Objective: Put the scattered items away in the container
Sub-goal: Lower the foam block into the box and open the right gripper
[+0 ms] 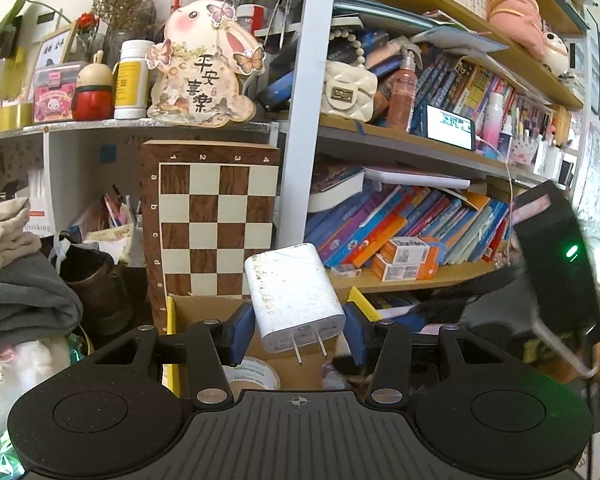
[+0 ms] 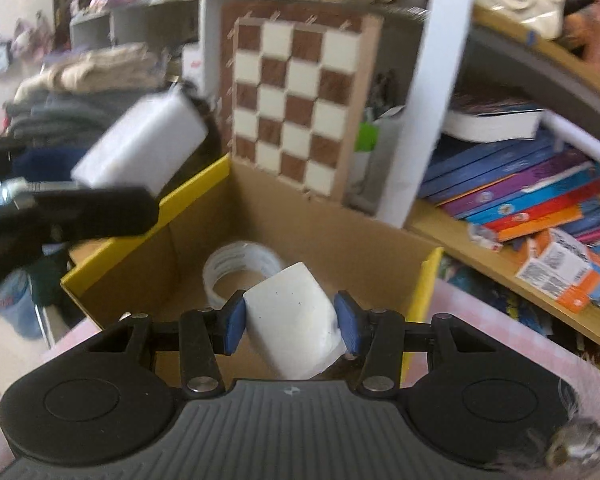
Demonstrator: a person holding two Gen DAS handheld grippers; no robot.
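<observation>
My left gripper [image 1: 298, 330] is shut on a white plug charger [image 1: 294, 296], prongs pointing back toward the camera, held above the cardboard box [image 1: 204, 310] with yellow flaps. The charger also shows in the right wrist view [image 2: 140, 148] at upper left, over the box's yellow left edge [image 2: 140, 226]. My right gripper [image 2: 290, 322] is shut on a white block [image 2: 296, 320], held over the near side of the open box. A roll of clear tape [image 2: 240, 270] lies on the box floor; it also shows in the left wrist view [image 1: 252, 374].
A chessboard [image 1: 212, 220] stands upright behind the box. Bookshelves full of books [image 1: 400, 224] are on the right. Folded clothes [image 1: 20, 280] are stacked on the left. The box rests on a pink checked cloth [image 2: 480, 344].
</observation>
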